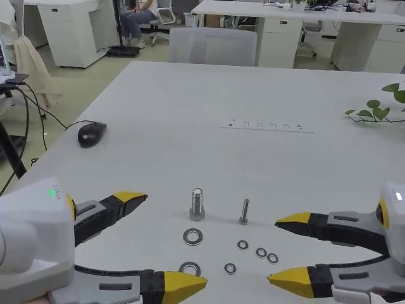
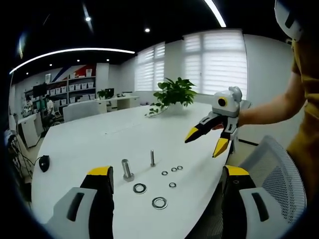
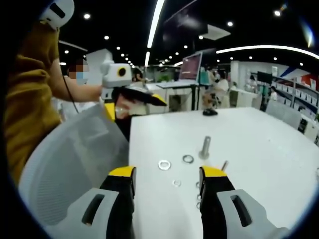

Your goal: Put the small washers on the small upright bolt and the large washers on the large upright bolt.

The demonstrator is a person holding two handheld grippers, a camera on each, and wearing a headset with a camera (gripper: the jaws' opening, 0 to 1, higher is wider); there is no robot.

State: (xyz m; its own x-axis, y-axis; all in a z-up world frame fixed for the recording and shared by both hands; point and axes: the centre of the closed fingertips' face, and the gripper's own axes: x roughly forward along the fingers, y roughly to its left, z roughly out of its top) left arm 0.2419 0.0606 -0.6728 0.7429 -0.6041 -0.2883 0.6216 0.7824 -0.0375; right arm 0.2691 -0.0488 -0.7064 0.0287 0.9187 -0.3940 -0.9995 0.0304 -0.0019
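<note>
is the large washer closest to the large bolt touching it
Apart. The head view shows a strip of bare table between the large bolt and the closest large washer.

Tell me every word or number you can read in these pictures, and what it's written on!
No word or number is readable here.
white strip lying on the table: tiny dark marks, too small to read.
monitor screen beyond the table: blurred, unreadable.
large bolt and small bolt: no readable marks.
</note>
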